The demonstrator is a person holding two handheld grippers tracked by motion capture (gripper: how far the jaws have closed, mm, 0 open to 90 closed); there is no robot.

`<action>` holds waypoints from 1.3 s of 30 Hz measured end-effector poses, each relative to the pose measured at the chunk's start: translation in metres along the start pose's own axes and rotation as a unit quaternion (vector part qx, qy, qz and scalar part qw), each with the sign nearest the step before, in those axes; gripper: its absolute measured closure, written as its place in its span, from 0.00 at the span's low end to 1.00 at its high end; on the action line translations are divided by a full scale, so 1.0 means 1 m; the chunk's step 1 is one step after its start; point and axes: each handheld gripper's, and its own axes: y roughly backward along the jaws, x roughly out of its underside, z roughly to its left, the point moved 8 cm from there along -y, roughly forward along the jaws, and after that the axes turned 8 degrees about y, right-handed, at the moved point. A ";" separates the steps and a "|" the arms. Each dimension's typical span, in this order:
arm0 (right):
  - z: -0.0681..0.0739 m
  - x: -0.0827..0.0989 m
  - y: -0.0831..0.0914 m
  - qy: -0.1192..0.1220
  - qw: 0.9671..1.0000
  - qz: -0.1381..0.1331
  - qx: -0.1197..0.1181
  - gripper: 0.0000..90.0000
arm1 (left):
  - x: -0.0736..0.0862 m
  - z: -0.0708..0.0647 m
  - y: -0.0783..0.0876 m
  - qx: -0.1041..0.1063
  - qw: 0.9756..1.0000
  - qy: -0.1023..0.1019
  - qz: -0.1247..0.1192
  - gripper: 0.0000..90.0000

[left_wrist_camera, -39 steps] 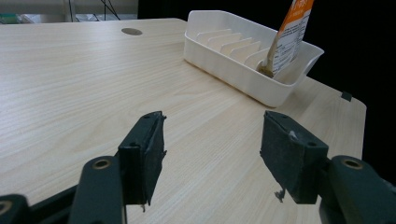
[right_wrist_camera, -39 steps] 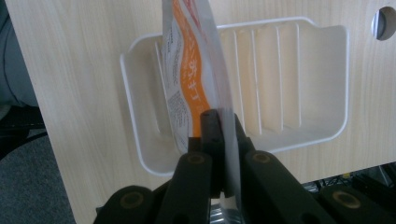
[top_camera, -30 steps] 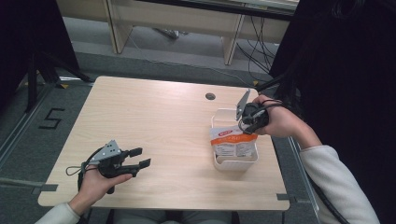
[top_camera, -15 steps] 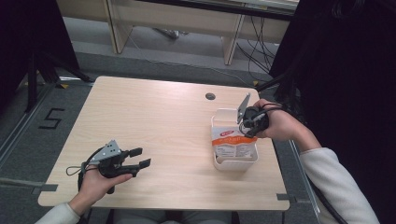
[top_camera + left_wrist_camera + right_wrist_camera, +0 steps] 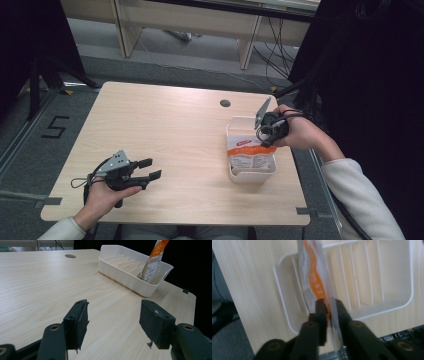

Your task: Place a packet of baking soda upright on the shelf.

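Now my wooden table (image 5: 165, 135) and its white slotted rack (image 5: 239, 172) sit unchanged. The right gripper (image 5: 261, 134), clenched on the orange-and-white pouch (image 5: 250, 154), has dropped lower into the rack; my left gripper (image 5: 149, 169) stays spread, near-left.

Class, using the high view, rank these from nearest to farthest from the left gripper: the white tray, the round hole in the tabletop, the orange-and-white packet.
From the left gripper:
1. White tray, right side.
2. Orange-and-white packet, standing in the tray.
3. Round hole, far edge.
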 end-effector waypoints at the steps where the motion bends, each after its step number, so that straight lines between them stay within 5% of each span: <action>1: 0.000 -0.002 0.002 -0.004 1.000 -0.007 0.001 0.82 | 0.000 0.000 0.000 0.000 1.000 0.002 -0.001 0.43; 9: 0.004 -0.020 0.009 -0.047 0.996 -0.069 0.002 0.62 | 0.000 -0.001 0.000 0.003 1.000 0.000 -0.002 0.43; 13: 0.008 -0.039 0.013 -0.058 0.990 -0.126 0.004 0.53 | 0.000 0.000 0.000 0.000 1.000 0.000 0.001 0.42; 20: 0.017 -0.064 0.018 -0.053 0.982 -0.183 0.005 0.48 | 0.000 0.000 0.000 0.000 1.000 0.003 0.000 0.42; 33: 0.032 -0.090 0.010 -0.053 0.972 -0.228 0.007 0.48 | 0.000 0.000 -0.001 0.001 1.000 0.004 0.000 0.42; 39: 0.047 -0.106 0.007 -0.033 0.968 -0.248 0.007 0.48 | 0.000 -0.001 -0.001 0.003 1.000 0.001 0.000 0.42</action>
